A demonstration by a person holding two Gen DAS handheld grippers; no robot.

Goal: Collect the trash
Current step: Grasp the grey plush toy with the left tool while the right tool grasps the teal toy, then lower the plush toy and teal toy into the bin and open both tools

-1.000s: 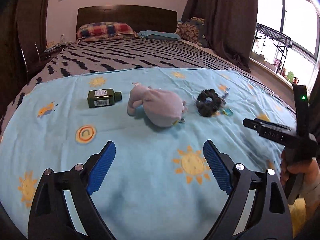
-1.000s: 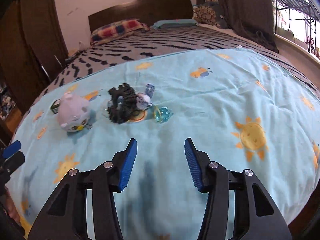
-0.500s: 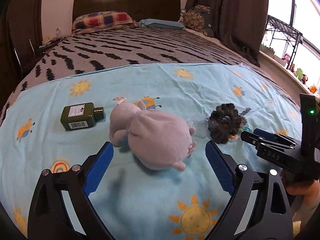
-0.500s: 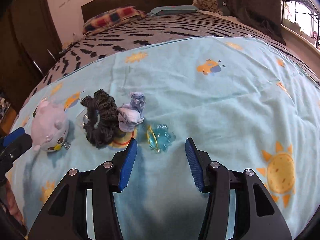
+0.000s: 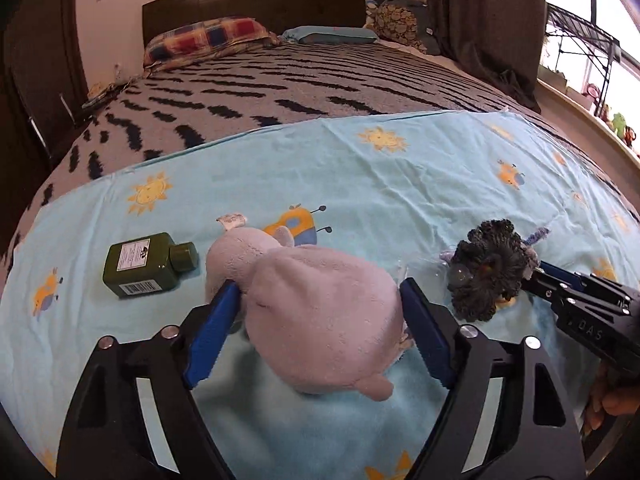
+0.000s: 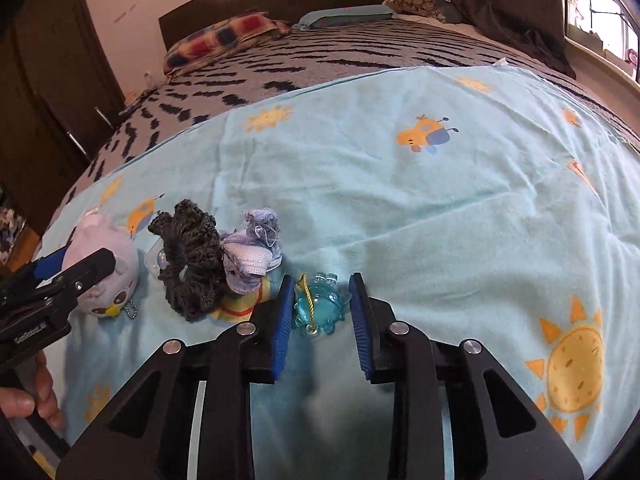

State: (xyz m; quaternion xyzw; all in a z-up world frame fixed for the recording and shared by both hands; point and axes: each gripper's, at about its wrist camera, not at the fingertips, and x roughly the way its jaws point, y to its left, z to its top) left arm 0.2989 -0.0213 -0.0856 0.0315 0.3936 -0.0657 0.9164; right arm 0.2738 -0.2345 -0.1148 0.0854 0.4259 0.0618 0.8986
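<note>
A pale pink plush toy (image 5: 320, 312) lies on the light blue blanket (image 5: 400, 184). My left gripper (image 5: 318, 296) is open with its blue pads on either side of the plush. A small clear blue trinket with a yellow cord (image 6: 320, 308) lies between the open pads of my right gripper (image 6: 320, 292). A dark grey scrunchie (image 6: 188, 260) and a crumpled lilac cloth piece (image 6: 252, 252) lie just left of it. A green bottle (image 5: 144, 264) lies on its side left of the plush. The plush also shows in the right wrist view (image 6: 104, 264).
The blanket covers the foot of a bed with a grey zebra-striped cover (image 5: 280, 88), pillows (image 5: 204, 40) and a dark headboard. Dark curtains and a window ledge are at the right. A dark wardrobe (image 6: 52, 80) stands at the left.
Both grippers moved forward and down toward the blanket. The left now straddles the plush; the right now straddles the blue trinket. Both stay open.
</note>
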